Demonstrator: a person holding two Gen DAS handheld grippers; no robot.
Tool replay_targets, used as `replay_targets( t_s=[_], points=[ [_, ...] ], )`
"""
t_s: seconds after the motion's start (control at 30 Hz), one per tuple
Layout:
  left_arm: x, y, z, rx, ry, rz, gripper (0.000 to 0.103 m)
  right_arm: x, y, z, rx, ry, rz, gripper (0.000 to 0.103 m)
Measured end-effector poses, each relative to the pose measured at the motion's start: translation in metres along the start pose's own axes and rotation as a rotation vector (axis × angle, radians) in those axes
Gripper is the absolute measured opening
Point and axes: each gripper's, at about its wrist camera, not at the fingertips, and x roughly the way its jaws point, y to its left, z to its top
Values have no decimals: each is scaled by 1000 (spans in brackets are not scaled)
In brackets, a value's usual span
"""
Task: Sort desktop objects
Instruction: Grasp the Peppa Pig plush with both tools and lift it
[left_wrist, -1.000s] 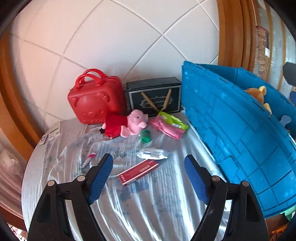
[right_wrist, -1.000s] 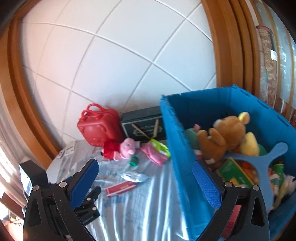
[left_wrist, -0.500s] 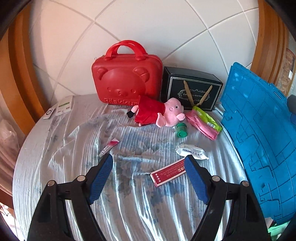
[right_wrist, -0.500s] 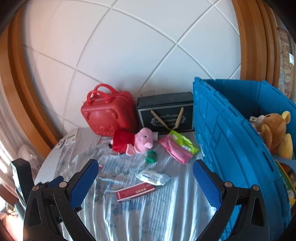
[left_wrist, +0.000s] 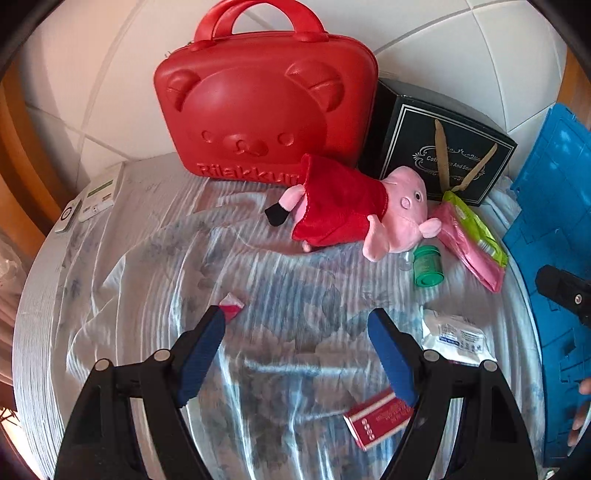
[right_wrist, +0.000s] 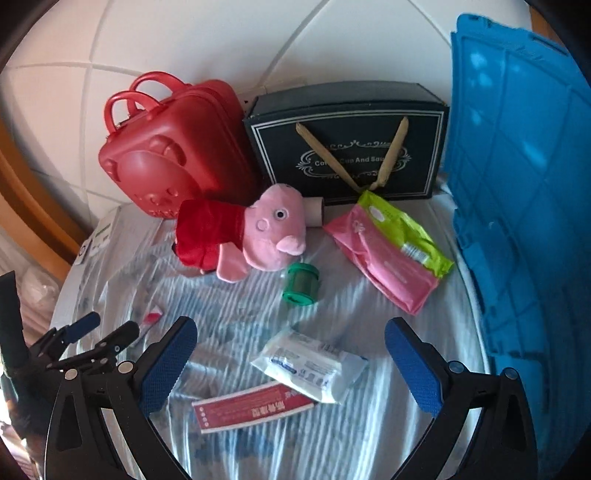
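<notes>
White tiled wall (right_wrist: 221, 44) fills the background of both views, and a counter (left_wrist: 110, 295) draped in pale striped cloth carries the things. Compared with a second ago, everything is seen larger and nearer, and the blue crate (right_wrist: 517, 184), which then filled the right half with its soft toys visible, is now reduced to an outer wall at the right edge.

A red bear-faced case (left_wrist: 258, 96) is stood upright against the wall at upper centre of the left wrist view, with a black gift box (left_wrist: 436, 147) just beside it to the right. A pink pig plush (left_wrist: 354, 210) in a red dress is laid in front of both, touching the case. A small green jar (right_wrist: 301, 284) is seen just below the plush's head, and a pink and green packet (right_wrist: 391, 251) lies to its right, near the crate. Two white remotes (left_wrist: 92, 195) are placed at the counter's left edge.

The left gripper (left_wrist: 295, 354) is held with jaws wide and nothing between them; a small red sachet (left_wrist: 231, 304) is seen at its left fingertip, whether touching cannot be told. The right gripper (right_wrist: 291, 369) is likewise spread wide and empty, with a white tissue pack (right_wrist: 310, 365) and a red slim box (right_wrist: 251, 410) framed between its fingers on the cloth below.
</notes>
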Motion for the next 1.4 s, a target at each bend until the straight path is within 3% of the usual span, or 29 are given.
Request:
replay_targets(
  t_s=[0.2, 0.33, 0.7, 0.97, 1.07, 1.13, 1.17, 1.2, 1.4],
  points=[
    [64, -10, 36, 88, 0, -8, 79, 69, -14, 34, 43, 51, 14, 103],
    [104, -14, 49, 128, 45, -42, 79, 105, -16, 49, 61, 88, 25, 103],
    [140, -28, 66, 233, 62, -67, 79, 176, 8, 69, -29, 182, 60, 103],
    [165, -34, 73, 262, 83, -75, 81, 184, 11, 68, -48, 183, 69, 103],
    [166, -33, 74, 268, 74, -81, 81, 193, 11, 66, -53, 220, 83, 103],
    [164, -35, 73, 280, 70, -80, 75, 193, 11, 65, -44, 219, 84, 102],
    [162, -36, 72, 290, 70, -74, 73, 189, 13, 64, -57, 206, 84, 100],
    [159, -37, 71, 302, 64, -65, 68, 184, 16, 62, -70, 193, 89, 85],
    [132, -34, 56, 305, 47, -71, 64, 153, 16, 45, -78, 162, 97, 80]
  ],
)
